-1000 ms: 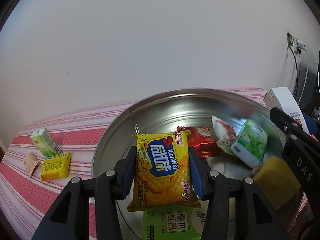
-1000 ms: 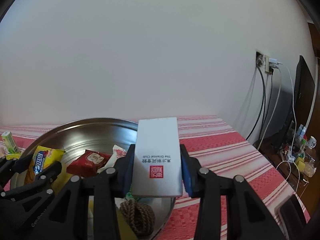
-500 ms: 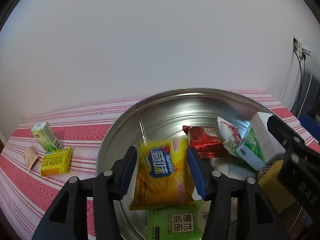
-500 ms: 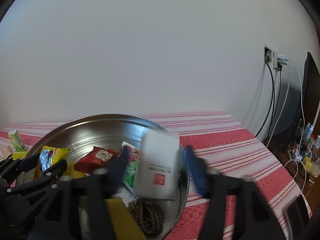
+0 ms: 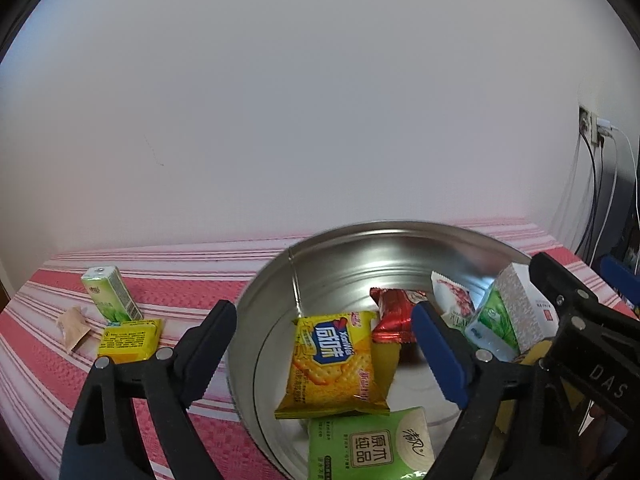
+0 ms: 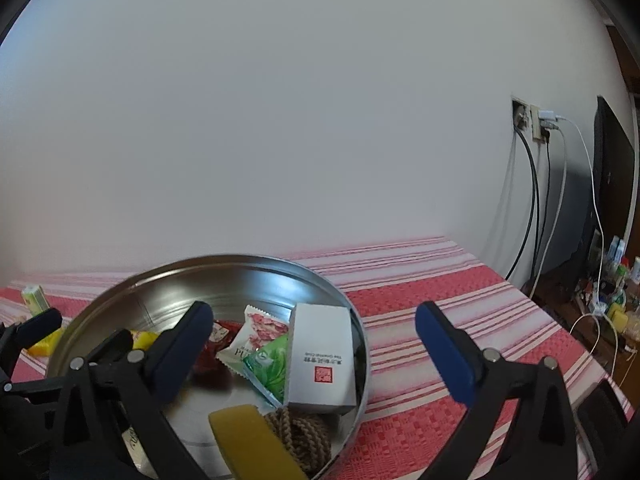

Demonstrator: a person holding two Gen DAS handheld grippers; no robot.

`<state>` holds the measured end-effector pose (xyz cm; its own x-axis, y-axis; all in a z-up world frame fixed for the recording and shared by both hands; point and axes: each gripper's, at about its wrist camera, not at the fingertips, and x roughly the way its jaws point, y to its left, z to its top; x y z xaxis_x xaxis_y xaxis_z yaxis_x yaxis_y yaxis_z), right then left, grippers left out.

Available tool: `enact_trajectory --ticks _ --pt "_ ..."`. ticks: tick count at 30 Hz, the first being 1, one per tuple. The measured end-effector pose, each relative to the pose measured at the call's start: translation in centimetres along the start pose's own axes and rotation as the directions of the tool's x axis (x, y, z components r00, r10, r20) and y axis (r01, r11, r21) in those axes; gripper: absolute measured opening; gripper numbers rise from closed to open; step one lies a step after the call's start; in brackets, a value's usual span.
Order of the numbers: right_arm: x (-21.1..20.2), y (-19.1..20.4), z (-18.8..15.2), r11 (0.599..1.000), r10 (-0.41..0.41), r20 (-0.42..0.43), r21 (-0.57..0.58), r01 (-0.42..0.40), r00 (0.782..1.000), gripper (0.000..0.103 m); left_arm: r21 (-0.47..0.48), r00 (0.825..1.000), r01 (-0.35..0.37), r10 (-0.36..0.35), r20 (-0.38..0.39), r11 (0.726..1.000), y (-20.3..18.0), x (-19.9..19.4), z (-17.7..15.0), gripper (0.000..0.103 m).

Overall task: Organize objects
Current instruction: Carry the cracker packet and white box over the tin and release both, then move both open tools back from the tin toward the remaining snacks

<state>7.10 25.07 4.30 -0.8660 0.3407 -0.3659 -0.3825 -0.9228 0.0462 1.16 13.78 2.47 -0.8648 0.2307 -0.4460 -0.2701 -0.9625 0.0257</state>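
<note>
A round metal tin (image 5: 400, 225) stands on the red striped cloth. My left gripper (image 5: 324, 316) hangs over it with its jaws opening. The yellow cracker packet (image 5: 336, 360) lies loose on the tin's floor below them, touched by neither pad. My right gripper (image 6: 314, 312) is also opening above the tin (image 6: 224, 258). The white box (image 6: 322, 360) rests inside against the tin's right wall, free of the pads. The same white box (image 5: 524, 308) shows at the right of the left wrist view.
In the tin lie a red packet (image 5: 394, 316), a pink-and-white packet (image 6: 260, 332), a green pack (image 6: 270, 364), a green tissue pack (image 5: 372, 444), a rope coil (image 6: 300, 432) and a yellow sponge (image 6: 252, 440). A green carton (image 5: 110, 294), a yellow packet (image 5: 130, 338) and a brown sachet (image 5: 72, 326) lie left of it. Cables (image 6: 532, 200) hang at the right.
Both grippers let go. The yellow cracker packet dropped from the left jaws into the tin. The white box fell from the right jaws and came to rest against the tin's right wall.
</note>
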Motion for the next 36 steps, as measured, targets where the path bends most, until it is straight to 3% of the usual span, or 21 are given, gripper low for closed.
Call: enact_trajectory --ticks 8,15,27,36 --pt "-0.1 -0.7 0.0 0.999 -0.004 -0.004 0.035 0.004 1.0 0.103 -0.06 0.999 -0.002 0.004 0.033 0.998 1.4 -0.6 0.3 0.092" --pt "-0.2 -0.6 0.0 1.0 -0.004 -0.005 0.02 0.004 1.0 0.103 -0.098 0.995 -0.081 0.086 0.048 0.992 2.9 -0.9 0.4 0.092" --pt "-0.2 -1.0 0.0 0.999 -0.03 -0.006 0.031 0.03 1.0 0.103 -0.078 0.99 -0.117 0.123 0.07 0.99 3.0 -0.2 -0.1 0.092" --pt "-0.6 -2.1 -0.1 0.994 -0.088 0.008 0.07 0.087 0.996 0.103 -0.069 0.991 -0.124 0.127 0.038 0.99 3.9 -1.1 -0.7 0.092"
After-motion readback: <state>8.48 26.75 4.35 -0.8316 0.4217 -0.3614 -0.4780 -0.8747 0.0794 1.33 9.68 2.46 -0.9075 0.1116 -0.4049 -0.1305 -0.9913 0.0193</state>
